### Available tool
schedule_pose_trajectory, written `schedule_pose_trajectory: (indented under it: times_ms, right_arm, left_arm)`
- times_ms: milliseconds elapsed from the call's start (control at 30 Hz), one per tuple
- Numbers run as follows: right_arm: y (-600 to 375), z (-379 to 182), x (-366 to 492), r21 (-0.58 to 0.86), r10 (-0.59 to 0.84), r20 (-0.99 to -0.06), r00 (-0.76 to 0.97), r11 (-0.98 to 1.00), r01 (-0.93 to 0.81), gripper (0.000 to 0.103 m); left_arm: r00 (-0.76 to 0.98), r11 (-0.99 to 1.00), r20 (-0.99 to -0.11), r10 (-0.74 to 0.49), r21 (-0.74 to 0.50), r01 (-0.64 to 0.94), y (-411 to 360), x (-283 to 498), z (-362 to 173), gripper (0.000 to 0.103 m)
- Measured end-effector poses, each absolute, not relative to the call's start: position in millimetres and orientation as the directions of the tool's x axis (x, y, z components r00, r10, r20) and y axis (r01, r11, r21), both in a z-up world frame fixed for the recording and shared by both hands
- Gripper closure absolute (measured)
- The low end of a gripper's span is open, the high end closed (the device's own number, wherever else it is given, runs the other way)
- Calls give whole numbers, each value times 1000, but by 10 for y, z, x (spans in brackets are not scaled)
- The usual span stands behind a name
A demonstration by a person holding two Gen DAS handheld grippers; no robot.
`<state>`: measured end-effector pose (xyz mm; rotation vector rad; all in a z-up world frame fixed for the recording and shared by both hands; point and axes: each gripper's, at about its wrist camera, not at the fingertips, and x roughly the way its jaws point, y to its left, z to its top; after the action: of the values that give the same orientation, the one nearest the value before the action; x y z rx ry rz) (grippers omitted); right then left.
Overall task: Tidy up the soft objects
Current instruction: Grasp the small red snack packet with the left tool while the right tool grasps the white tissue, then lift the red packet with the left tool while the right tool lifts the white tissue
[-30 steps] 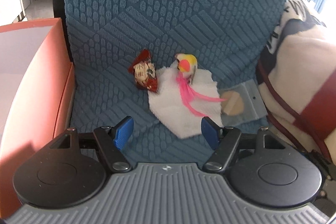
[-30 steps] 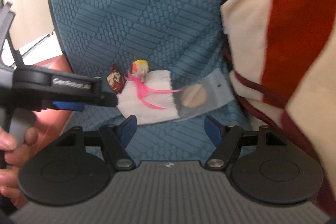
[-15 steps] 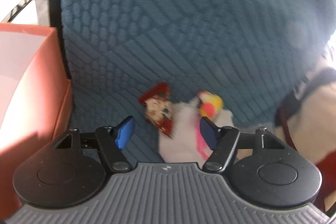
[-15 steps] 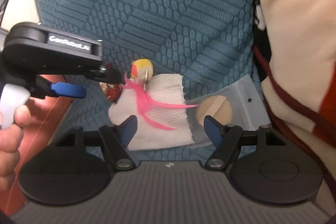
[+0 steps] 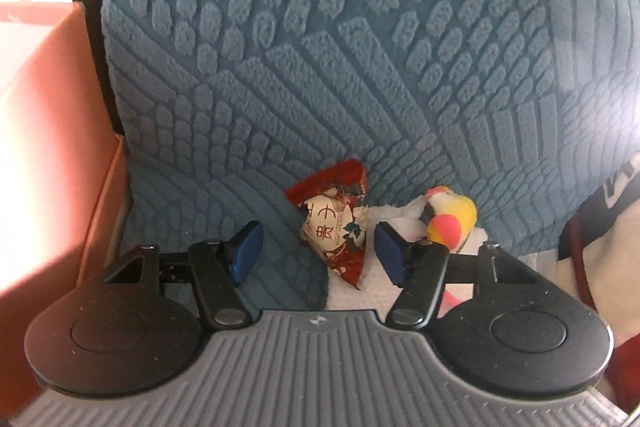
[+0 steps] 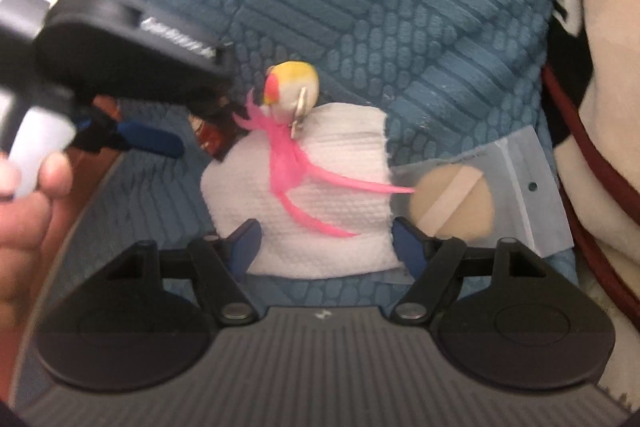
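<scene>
This looks like a home, a living or sitting area, judging mostly by the soft furnishing: a seat covered in teal cover [image 5: 360,47] with a raised quilted pattern fills both views, its back rising behind the cushion. A plush blanket [image 6: 600,107] in cream, black and dark red lies bunched at the seat's right side, and an orange box [image 5: 52,131] stands against its left edge. Small household odds and ends lie on the cushion: a snack packet [image 5: 340,227], a feathered toy [image 6: 292,99], a paper napkin [image 6: 320,219] and a bagged puff [image 6: 456,207].
</scene>
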<state>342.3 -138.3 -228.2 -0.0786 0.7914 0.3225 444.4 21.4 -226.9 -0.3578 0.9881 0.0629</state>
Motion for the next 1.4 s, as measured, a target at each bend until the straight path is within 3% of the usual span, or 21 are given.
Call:
schedule_pose_trajectory:
  times_ms: [100, 200, 267, 367, 967, 1400]
  right_arm:
    - [-1343, -2299, 3397, 39, 254, -709, 658, 945, -324, 31]
    - [-1346, -2287, 3386, 42, 265, -709, 654, 941, -336, 44]
    - [-1339, -2250, 3329, 26, 261, -707, 657, 938, -345, 70]
    - [-1286, -2218, 3278, 16, 264, -710, 653, 933, -360, 87]
    - [-1661, -1984, 2884, 322, 414, -701, 580, 910, -260, 91]
    - [-1780, -1914, 2308, 267, 384, -740, 553, 922, -282, 91]
  left_arm:
    - [551, 934, -826, -124, -285, -217, 216, 4472, -2314, 56]
    - [546, 935, -827, -135, -288, -205, 241, 4512, -2353, 65]
    - [544, 935, -827, -139, -291, -203, 255, 4543, -2380, 66]
    - [555, 939, -821, -137, -286, -191, 246, 4530, -2401, 66]
    - [564, 947, -801, -200, -307, -100, 306, 3972, -2063, 67]
    - [558, 954, -806, -199, -289, -77, 185, 3261, -1969, 67]
